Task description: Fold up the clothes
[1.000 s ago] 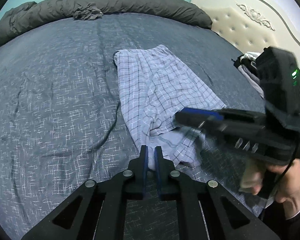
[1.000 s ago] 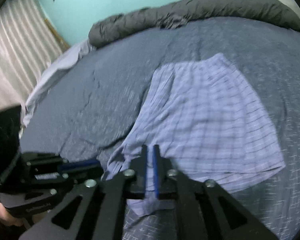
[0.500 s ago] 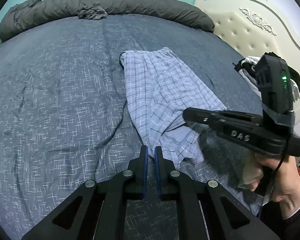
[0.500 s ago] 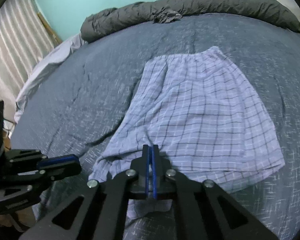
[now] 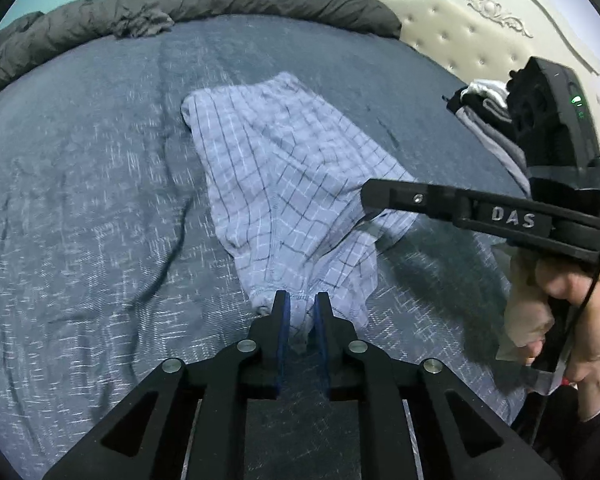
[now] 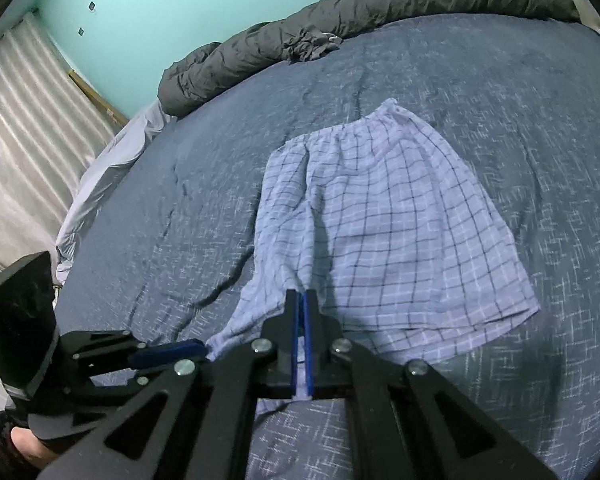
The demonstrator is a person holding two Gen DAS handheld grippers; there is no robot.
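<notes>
Plaid shorts [image 6: 384,236] lie flat on the dark blue bedspread [image 5: 80,200], long axis running away from you, waistband far, hems near. Your right gripper [image 6: 301,300] sits at the near hem, clenched on a pinch of cloth at the middle. Your left gripper [image 5: 300,304] is at the near left corner, its jaws opening with the hem between them. Both hands are at the near edge, so the fold goes away from you. Compared with a second ago, your right jaws have shut and the hem has lifted slightly.
</notes>
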